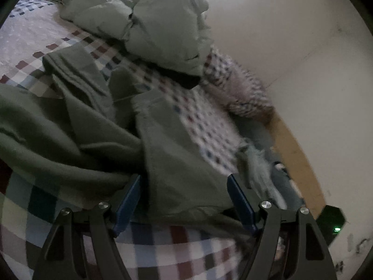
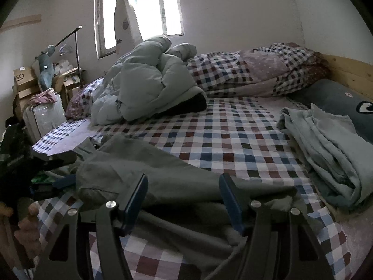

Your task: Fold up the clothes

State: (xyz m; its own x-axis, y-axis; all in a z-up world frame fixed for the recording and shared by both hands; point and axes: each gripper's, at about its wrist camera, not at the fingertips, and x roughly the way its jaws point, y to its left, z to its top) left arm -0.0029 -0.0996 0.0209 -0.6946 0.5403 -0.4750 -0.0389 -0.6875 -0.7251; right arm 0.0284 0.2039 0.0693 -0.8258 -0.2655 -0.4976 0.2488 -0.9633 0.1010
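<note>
The olive-green garment (image 2: 163,186) lies crumpled on the checked bedsheet (image 2: 233,137), its long axis running left to right. Right gripper (image 2: 184,200): fingers apart, straddling a fold, not clamping. Left gripper (image 1: 184,200): fingers apart, fabric edge between them, unpressed.

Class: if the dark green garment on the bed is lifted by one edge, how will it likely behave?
The dark green garment is probably floppy: it lies in soft folds and would drape. It is likely not slippery: its surface looks matte. It won't roll.
</note>
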